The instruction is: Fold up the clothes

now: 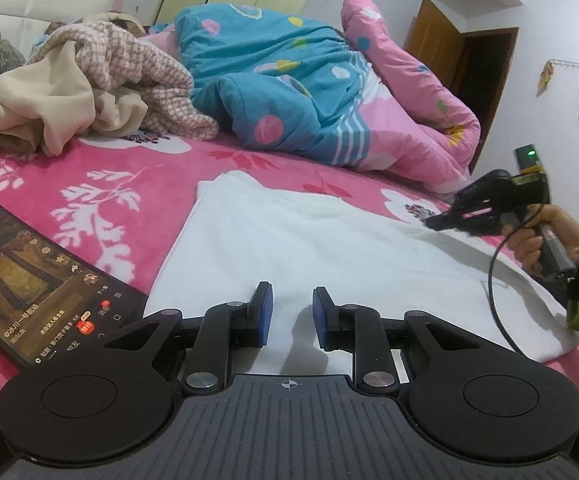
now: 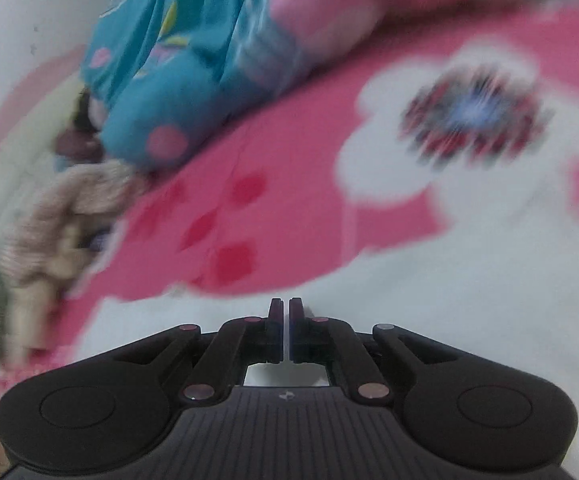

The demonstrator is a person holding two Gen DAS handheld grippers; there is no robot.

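One white garment [image 1: 289, 240] lies spread flat on the pink floral blanket [image 1: 101, 184], filling the centre and lower right of the left wrist frame; its surface is smooth with few creases, its far left corner rounded. Left gripper [image 1: 291, 312] sits low over the near edge, jaws parted, nothing between the blue pads [image 1: 266, 312]. Right gripper [image 2: 285, 330], hand-held at the frame's right edge, is clenched with nothing clamped. A phone [image 1: 37, 280] lies at lower left.
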